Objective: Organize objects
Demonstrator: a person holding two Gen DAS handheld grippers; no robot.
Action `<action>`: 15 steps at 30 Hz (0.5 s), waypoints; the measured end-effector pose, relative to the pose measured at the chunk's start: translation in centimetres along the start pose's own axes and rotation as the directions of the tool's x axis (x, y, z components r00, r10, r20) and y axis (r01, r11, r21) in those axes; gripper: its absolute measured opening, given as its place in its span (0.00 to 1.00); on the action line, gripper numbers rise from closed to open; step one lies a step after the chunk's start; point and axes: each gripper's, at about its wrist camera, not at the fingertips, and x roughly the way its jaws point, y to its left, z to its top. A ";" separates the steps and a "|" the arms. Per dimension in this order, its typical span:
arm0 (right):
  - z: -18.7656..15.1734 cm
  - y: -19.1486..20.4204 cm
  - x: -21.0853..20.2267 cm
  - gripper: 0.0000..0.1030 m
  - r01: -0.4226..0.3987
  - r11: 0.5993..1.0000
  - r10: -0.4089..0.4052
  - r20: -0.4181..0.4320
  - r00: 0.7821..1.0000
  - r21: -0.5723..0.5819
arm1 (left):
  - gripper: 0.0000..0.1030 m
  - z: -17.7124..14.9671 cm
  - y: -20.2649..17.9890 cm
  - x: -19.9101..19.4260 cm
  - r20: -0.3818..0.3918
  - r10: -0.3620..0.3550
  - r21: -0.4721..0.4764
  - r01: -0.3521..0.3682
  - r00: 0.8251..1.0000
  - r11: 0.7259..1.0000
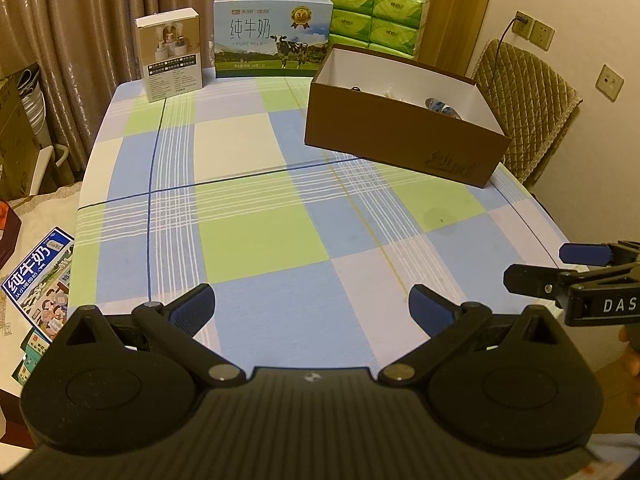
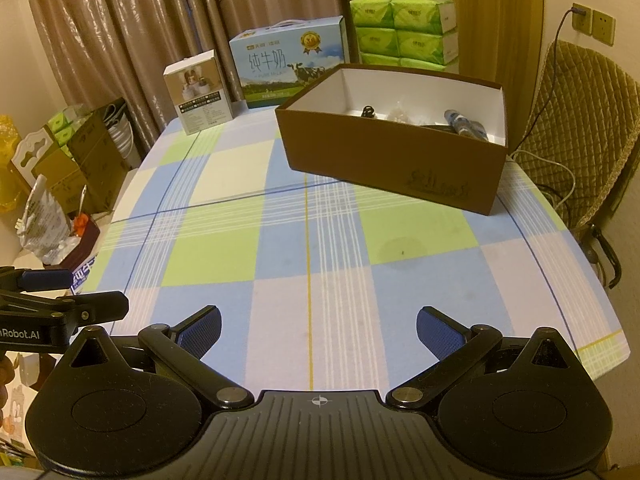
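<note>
1. Brown box [image 2: 394, 162] sits open-topped on the checked tabletop [image 2: 280, 264], so I'll place everything off that. It has white inside walls and faint dark lettering on its near side.
2. Inside the box, against the right end, lies a small plastic bottle [image 2: 464, 122] with a blue label. A little black thing [image 2: 368, 112] and something pale and crinkly [image 2: 396, 114] sit further left in there; too small to tell what they are.
3. Behind the box, at the far tabletop edge, stands a blue milk carton [image 1: 272, 36] with a cow on it and a carry handle. Left of that is a smaller white product box [image 1: 172, 54], upright.
4. Behind the box's far right corner there's a stack of green tissue packs [image 2: 404, 32].
5. Right of the box is a chair with a quilted cover [image 2: 576, 128], with a cable running down from a wall socket.
6. Left hand-held gripper [image 1: 311, 307] hovers over the near tabletop, well short of the box, jaws spread wide with nothing between the blue pads.
7. Right hand-held gripper [image 2: 318, 328] is the same deal: wide open, empty, near edge of the tabletop, well apart from the box.
8. Tabletop between the grippers and the box is just bare cloth, with a faint stain on a green square.
</note>
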 end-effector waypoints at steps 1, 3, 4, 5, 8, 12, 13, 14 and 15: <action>0.0 0.0 0.0 0.98 0.000 1.000 0.000 0.000 1.000 0.000 | 0.99 0.0 0.0 0.0 0.000 0.000 0.000 0.000 1.000 1.000; 0.0 0.0 0.0 0.98 0.000 1.000 0.000 -0.001 1.000 0.000 | 0.99 0.0 0.0 0.0 0.000 0.000 0.001 0.000 1.000 1.000; 0.0 0.0 0.0 0.98 0.000 1.000 0.000 -0.001 1.000 0.000 | 0.99 0.0 -0.1 0.1 -0.001 0.000 0.001 0.000 1.000 1.000; 0.0 0.0 0.0 0.98 0.000 1.000 0.000 -0.001 1.000 0.000 | 0.99 0.0 -0.1 0.1 -0.001 0.000 0.001 0.000 1.000 1.000; -0.1 0.1 0.1 0.98 0.001 1.000 -0.001 -0.001 1.000 0.001 | 0.99 0.0 -0.1 0.1 -0.001 0.000 0.002 0.000 1.000 1.000; -0.2 0.0 0.1 0.98 0.002 1.000 -0.002 -0.002 1.000 0.004 | 0.99 0.0 -0.4 0.1 0.001 -0.001 0.006 0.001 1.000 1.000; -0.3 -0.2 0.1 0.98 0.002 1.000 -0.002 -0.002 1.000 0.005 | 0.99 0.0 -0.5 0.1 0.001 -0.002 0.007 0.002 1.000 1.000; -0.3 -0.2 0.1 0.98 0.001 1.000 -0.001 -0.002 1.000 0.005 | 0.99 0.0 -0.6 0.2 0.000 -0.001 0.008 0.001 1.000 1.000; -0.3 -0.2 0.1 0.98 0.001 1.000 -0.001 -0.002 1.000 0.006 | 0.99 0.1 -0.7 0.3 -0.001 -0.001 0.009 0.001 1.000 1.000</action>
